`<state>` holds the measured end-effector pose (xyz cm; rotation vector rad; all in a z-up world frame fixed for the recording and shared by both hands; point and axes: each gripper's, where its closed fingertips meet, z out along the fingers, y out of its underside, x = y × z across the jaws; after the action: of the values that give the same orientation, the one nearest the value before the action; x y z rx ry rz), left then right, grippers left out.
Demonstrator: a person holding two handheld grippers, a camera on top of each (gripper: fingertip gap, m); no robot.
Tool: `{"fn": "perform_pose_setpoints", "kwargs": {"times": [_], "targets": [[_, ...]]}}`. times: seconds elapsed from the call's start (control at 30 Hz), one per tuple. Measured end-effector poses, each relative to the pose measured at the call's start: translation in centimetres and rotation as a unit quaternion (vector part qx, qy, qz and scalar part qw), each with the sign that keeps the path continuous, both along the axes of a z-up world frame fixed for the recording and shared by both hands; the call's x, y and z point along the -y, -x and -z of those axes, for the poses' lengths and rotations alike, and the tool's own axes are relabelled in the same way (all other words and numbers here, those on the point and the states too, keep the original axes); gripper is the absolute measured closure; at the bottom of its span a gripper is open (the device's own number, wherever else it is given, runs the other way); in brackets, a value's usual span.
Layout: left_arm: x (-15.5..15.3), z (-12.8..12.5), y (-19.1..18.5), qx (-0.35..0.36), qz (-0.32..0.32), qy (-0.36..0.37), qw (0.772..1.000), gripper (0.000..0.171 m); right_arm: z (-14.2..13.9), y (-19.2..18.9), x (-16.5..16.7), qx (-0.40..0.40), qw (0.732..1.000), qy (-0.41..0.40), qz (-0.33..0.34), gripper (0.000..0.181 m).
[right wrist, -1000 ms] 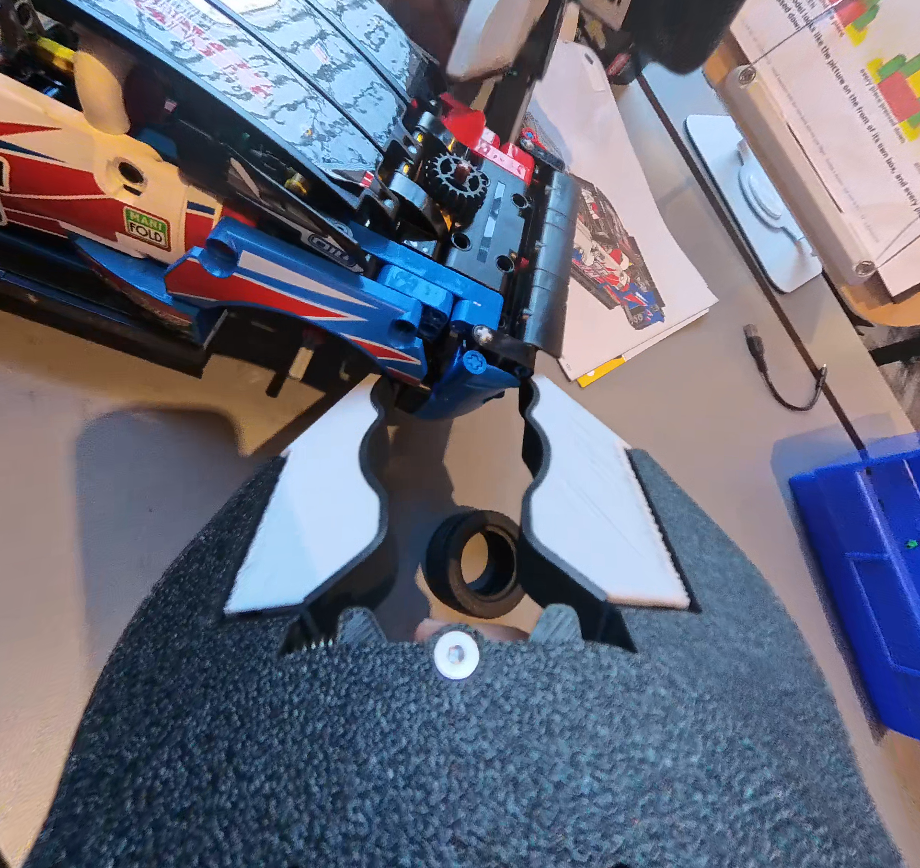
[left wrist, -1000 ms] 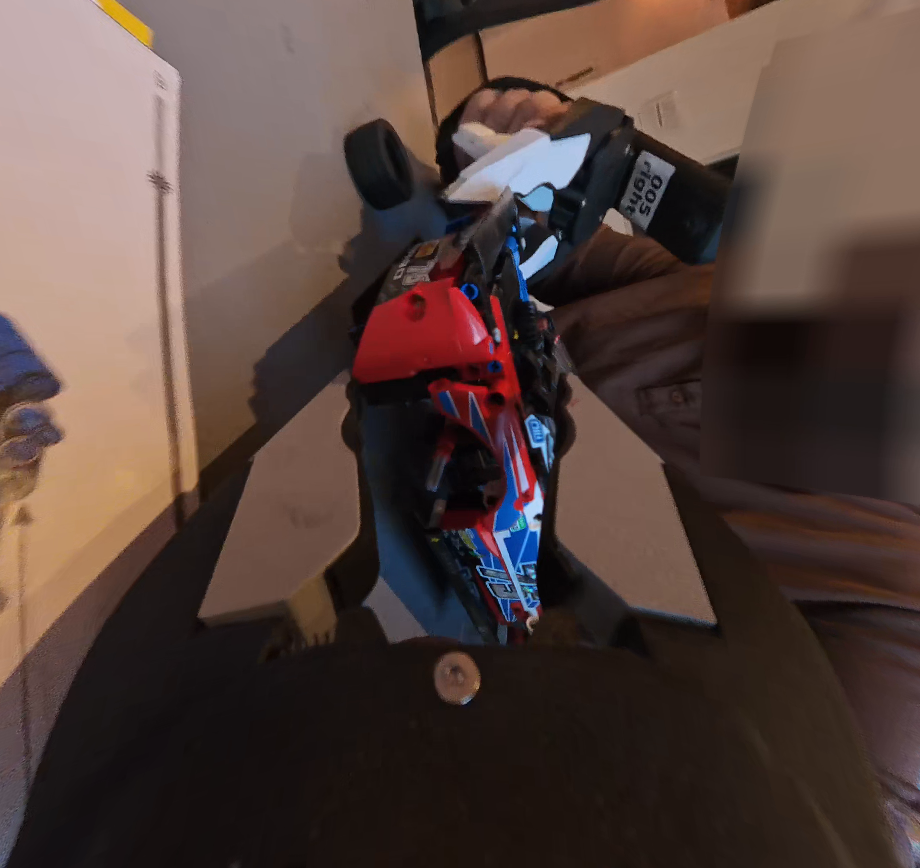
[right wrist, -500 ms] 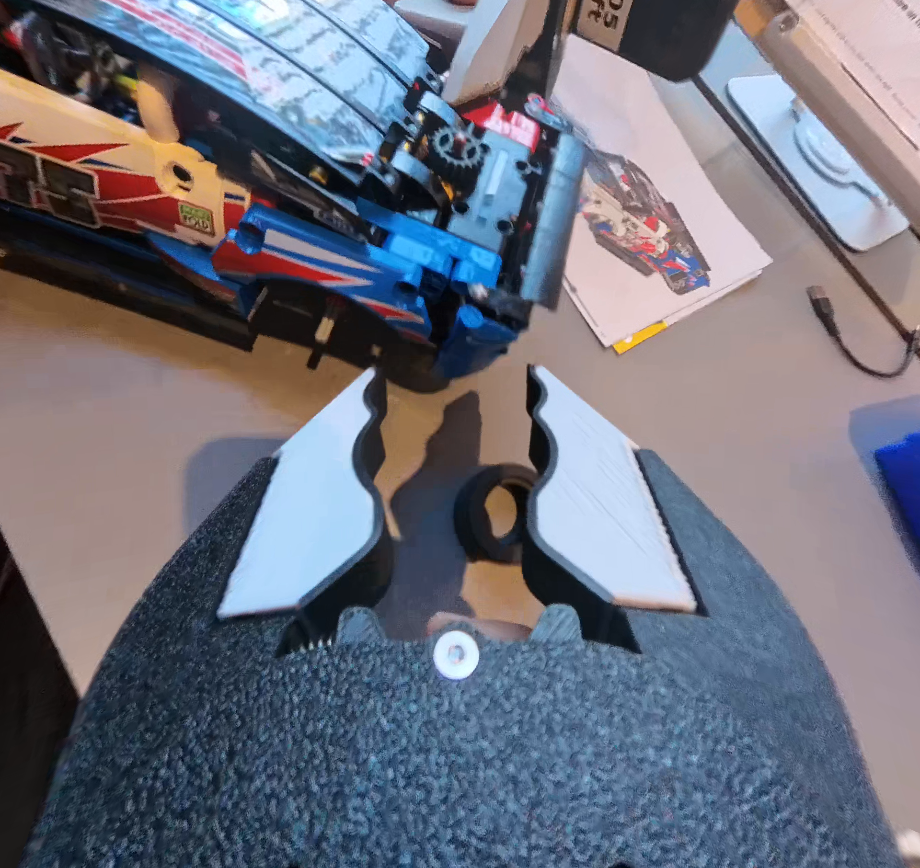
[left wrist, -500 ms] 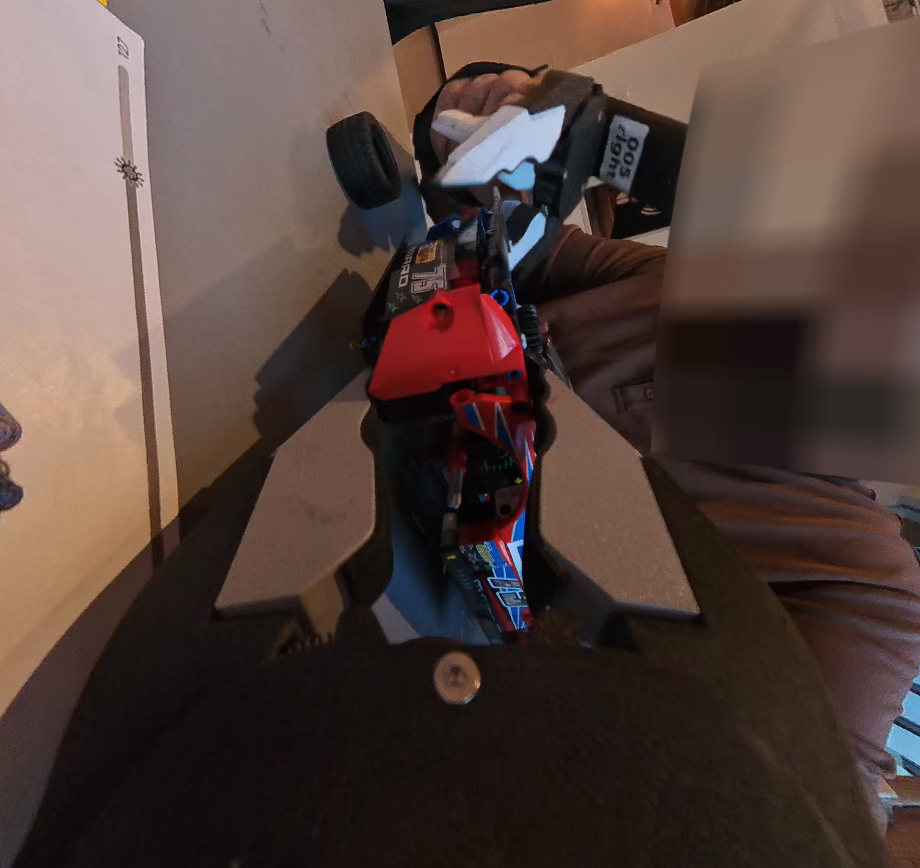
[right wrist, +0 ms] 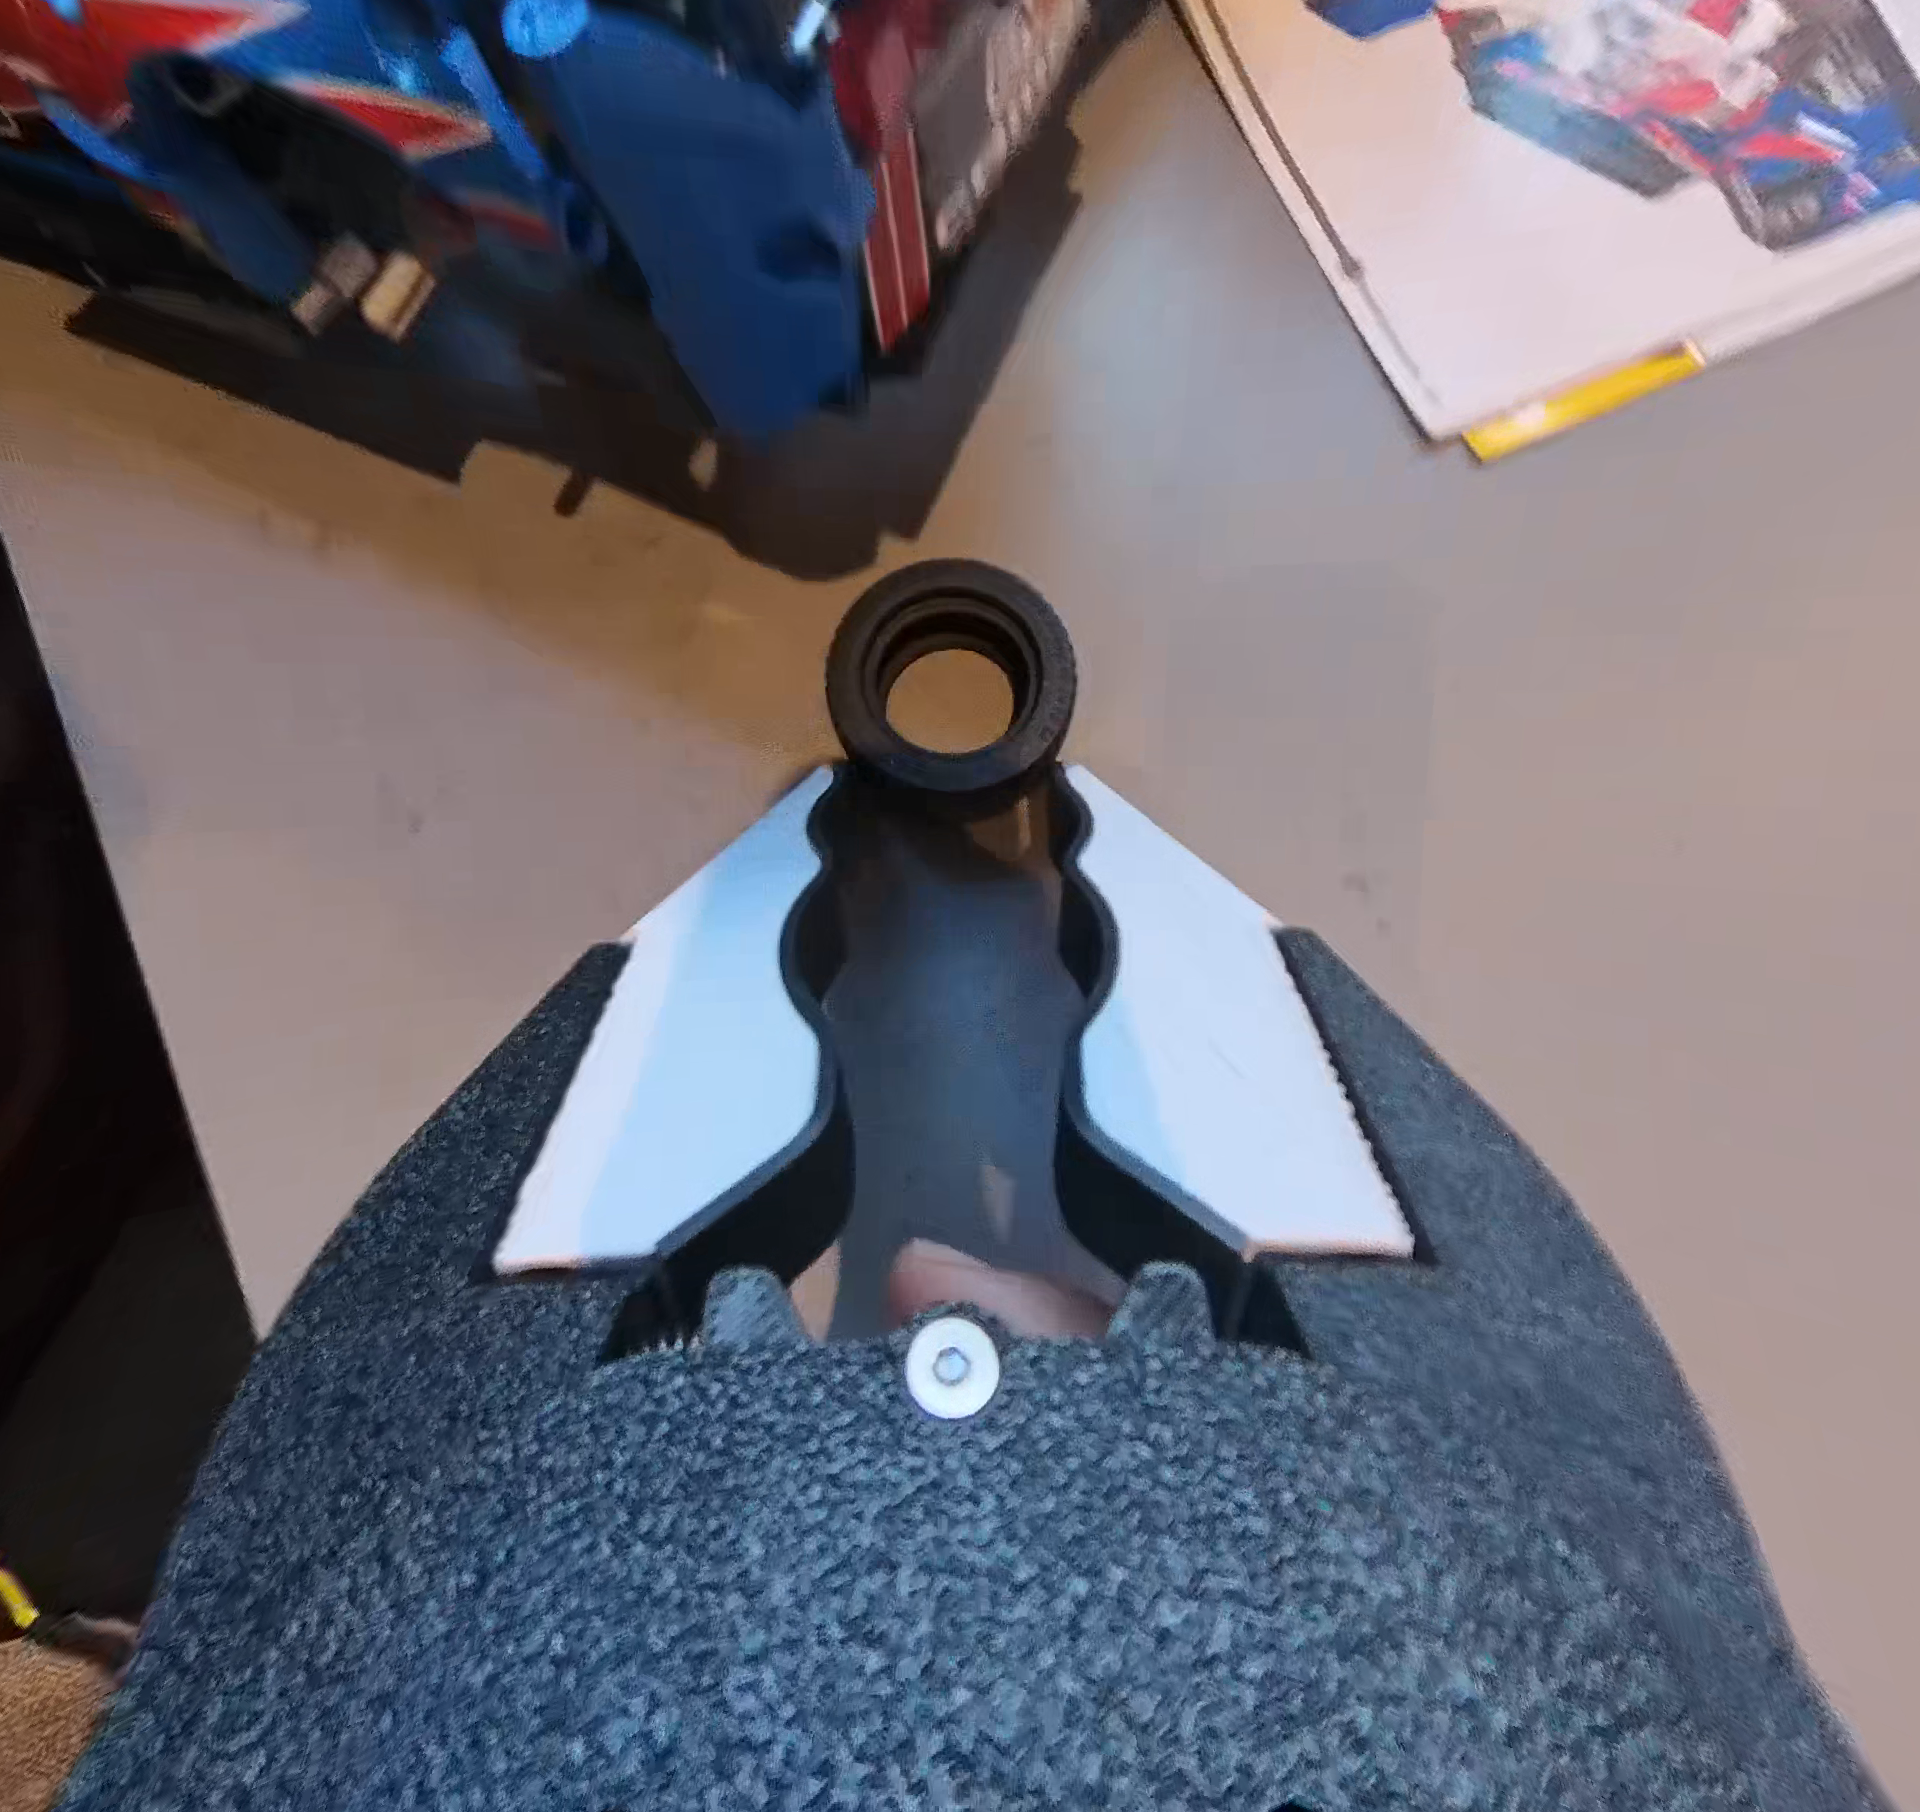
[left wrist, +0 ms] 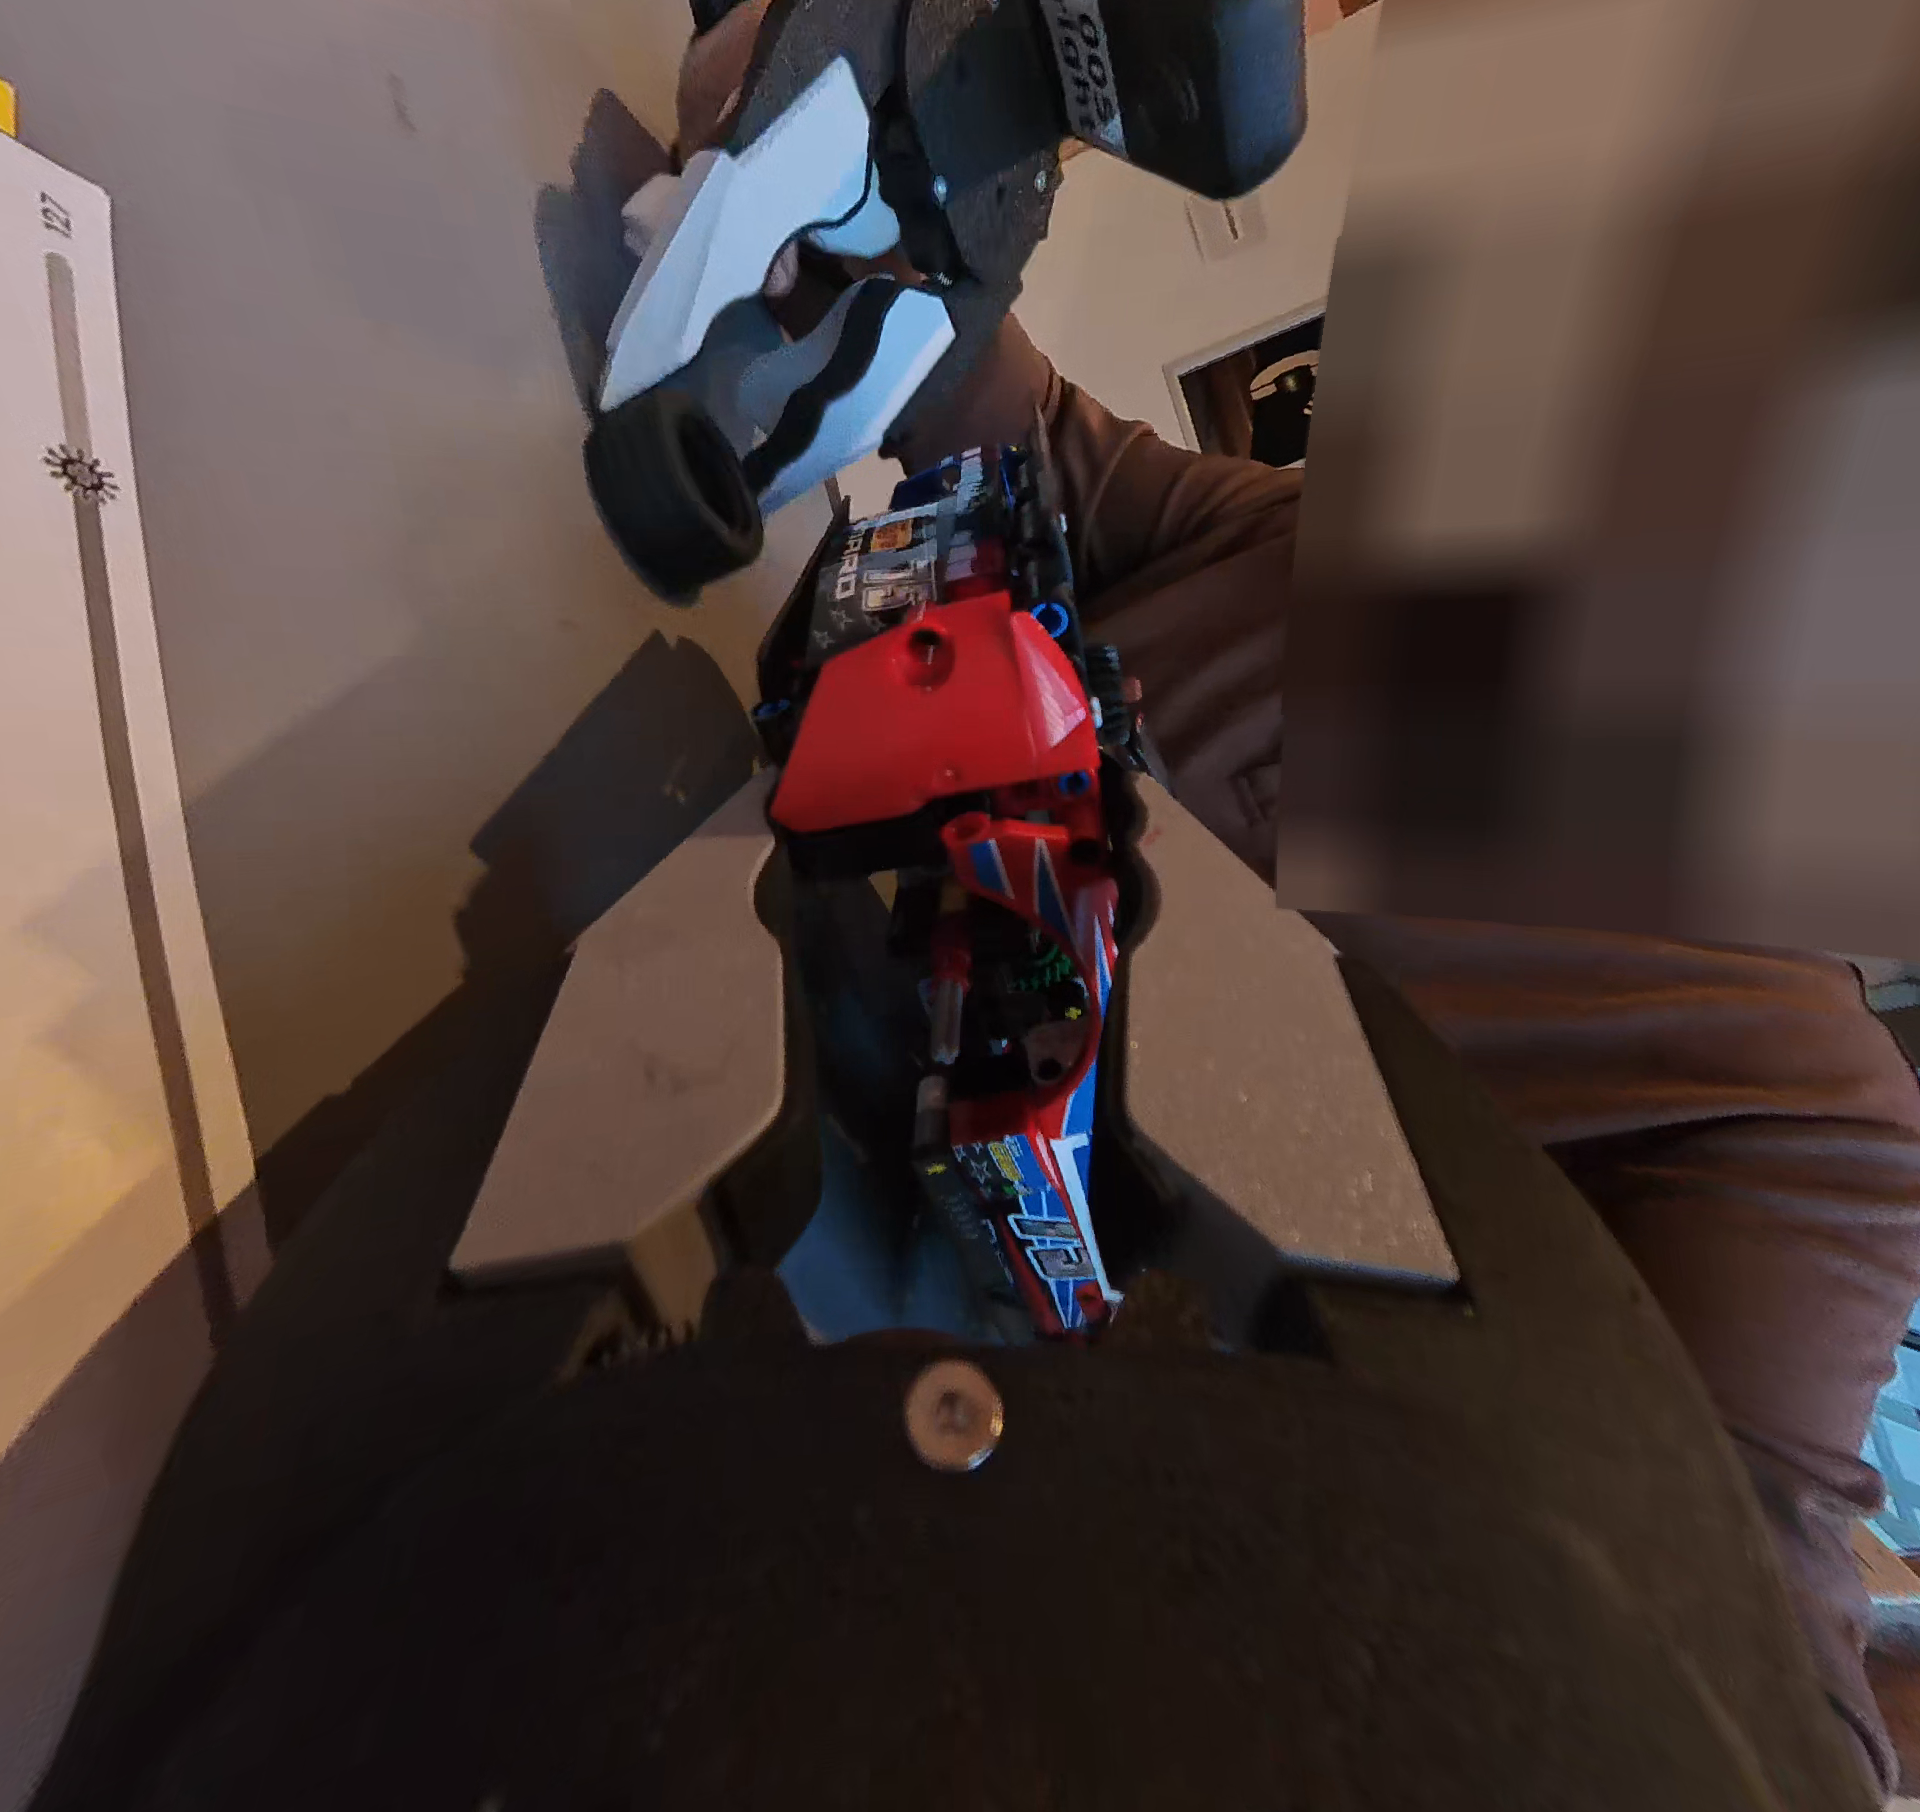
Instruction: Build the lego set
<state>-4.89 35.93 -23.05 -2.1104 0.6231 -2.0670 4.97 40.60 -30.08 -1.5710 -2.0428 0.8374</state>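
2 claws work a nearly finished Lego race car (left wrist: 940,827) on a tan table (right wrist: 1455,827). Left claw (left wrist: 951,889) is clamped on the car's body, which runs lengthwise between its fingers with the nose pointing away toward the right claw (left wrist: 748,432). In the right wrist view, a black tyre (right wrist: 951,687) sits at the very tips of the right claw (right wrist: 951,775), its hole facing the camera and its axis roughly along the fingers; the tips touch its lower rim, but a firm grip cannot be confirmed from either view. Car's blue front (right wrist: 717,204) lies just beyond the tyre, up and to the left, so the right claw is the nearer one for any fitting move. A booklet (right wrist: 1558,152) lies at upper right. Compared with 0.5 s ago, the tyre has gone from lying back between the right claw's fingers to its tips, the fingers have narrowed, and the claw has drawn closer to the car.
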Motion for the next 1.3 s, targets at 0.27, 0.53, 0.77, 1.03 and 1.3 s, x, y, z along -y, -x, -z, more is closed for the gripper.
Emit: {"fn": "perform_pose_setpoints", "kwargs": {"times": [0.27,0.53,0.77,1.03,1.3], "targets": [[0.1,-0.4,-0.3,0.000,0.003,-0.009,1.000,0.114,-0.1,4.7,2.8,-0.018,0.994,0.000,-0.108,0.143],[0.0,-0.4,-0.4,0.004,0.003,-0.008,1.000,0.113,-0.1,4.6,2.1,-0.016,0.990,0.013,-0.138,0.156],[0.0,-0.3,-0.6,0.005,0.005,-0.007,1.000,0.113,-0.1,5.9,2.9,-0.019,0.982,0.002,-0.189,0.160],[-0.1,-0.5,-0.7,0.007,0.006,-0.011,1.000,0.113,-0.7,8.1,-0.9,-0.011,0.990,-0.001,-0.140,0.174],[0.3,-0.5,-0.8,0.010,0.014,-0.012,1.000,0.114,0.1,8.7,1.6,-0.006,0.988,0.010,-0.152,0.181]]}}
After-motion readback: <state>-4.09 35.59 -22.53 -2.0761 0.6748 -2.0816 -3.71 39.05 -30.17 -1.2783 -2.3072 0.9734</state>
